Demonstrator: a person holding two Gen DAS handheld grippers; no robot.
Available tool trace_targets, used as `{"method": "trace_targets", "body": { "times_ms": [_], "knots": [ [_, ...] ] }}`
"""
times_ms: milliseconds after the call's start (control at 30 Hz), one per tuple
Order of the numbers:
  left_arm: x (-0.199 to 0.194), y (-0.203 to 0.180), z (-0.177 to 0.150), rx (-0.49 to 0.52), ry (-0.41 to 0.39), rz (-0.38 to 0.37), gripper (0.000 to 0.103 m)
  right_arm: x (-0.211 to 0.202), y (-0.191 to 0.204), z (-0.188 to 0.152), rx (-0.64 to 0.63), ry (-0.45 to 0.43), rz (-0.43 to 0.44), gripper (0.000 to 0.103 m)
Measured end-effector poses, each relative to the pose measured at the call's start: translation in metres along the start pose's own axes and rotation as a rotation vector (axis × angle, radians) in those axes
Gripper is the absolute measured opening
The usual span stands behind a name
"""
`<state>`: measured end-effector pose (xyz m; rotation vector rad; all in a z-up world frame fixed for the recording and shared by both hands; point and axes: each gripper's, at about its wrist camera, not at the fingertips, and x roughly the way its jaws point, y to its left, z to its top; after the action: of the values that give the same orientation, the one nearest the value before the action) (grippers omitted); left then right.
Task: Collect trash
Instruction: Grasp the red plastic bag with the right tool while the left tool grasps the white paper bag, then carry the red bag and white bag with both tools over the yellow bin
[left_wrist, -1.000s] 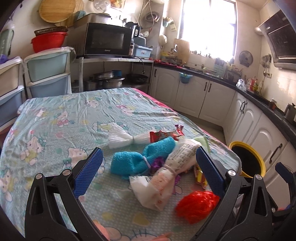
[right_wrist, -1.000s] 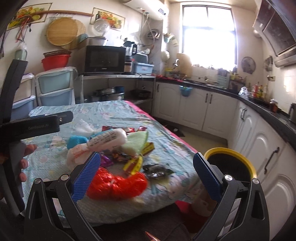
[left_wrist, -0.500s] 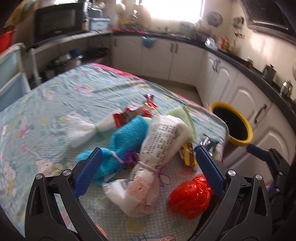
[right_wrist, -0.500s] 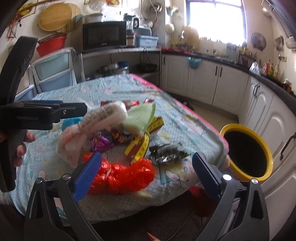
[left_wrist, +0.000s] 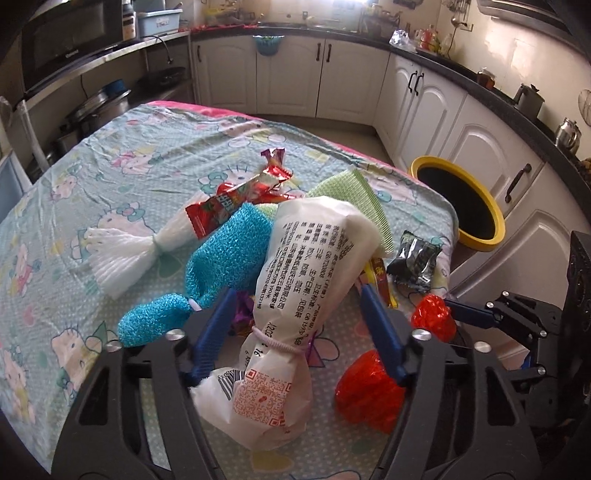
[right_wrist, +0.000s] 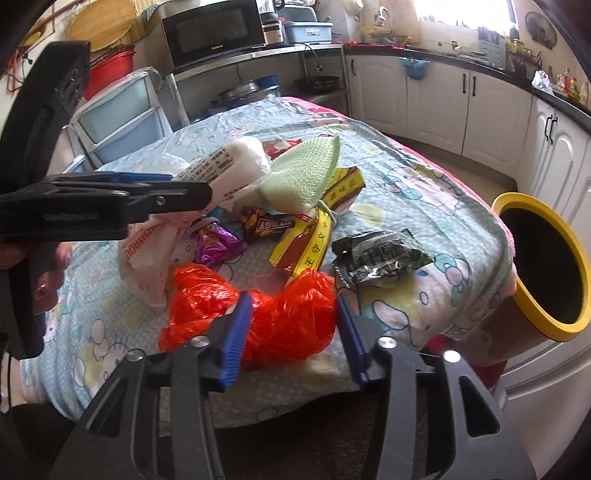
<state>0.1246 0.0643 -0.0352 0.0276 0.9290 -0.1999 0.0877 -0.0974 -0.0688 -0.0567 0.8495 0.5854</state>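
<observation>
It was a kitchen in someone's home. White cupboards (left_wrist: 288, 74) with dark handles ran along the walls under a black countertop (left_wrist: 454, 70). A microwave (right_wrist: 212, 31) sat on a shelf with pots (left_wrist: 98, 105) below. Kettles (left_wrist: 567, 133) stood on the counter. A cartoon-cat cloth (left_wrist: 147, 147) covered the table.

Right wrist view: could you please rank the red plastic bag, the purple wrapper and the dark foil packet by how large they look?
1. red plastic bag, though it lies nearest the camera, which flatters it
2. dark foil packet
3. purple wrapper
</observation>
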Motion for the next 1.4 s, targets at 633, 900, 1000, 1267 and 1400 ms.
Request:
{"method": "trace_targets", "body": {
  "times_ms": [633,900,1000,1267,1400],
  "knots": [
    [-0.043,0.013,0.008,-0.065,-0.111,-0.027,0.025,-0.031,0.002,0.02,-0.041,-0.111,0.065,0.006],
    [-0.062,-0.005,0.035,-0.037,-0.196,-0.055,0.025,-0.06,-0.018,0.041,-0.035,-0.191,0.001,0.006],
    [-0.061,-0.015,0.044,-0.025,-0.214,-0.068,0.025,-0.069,-0.027,0.047,-0.025,-0.215,-0.033,0.006],
    [-0.048,-0.053,0.072,0.013,-0.251,-0.137,0.025,-0.098,-0.075,0.059,0.041,-0.289,-0.16,0.006],
    [-0.04,-0.073,0.085,0.031,-0.26,-0.176,0.025,-0.112,-0.099,0.06,0.073,-0.322,-0.225,0.006]
  ]
}}
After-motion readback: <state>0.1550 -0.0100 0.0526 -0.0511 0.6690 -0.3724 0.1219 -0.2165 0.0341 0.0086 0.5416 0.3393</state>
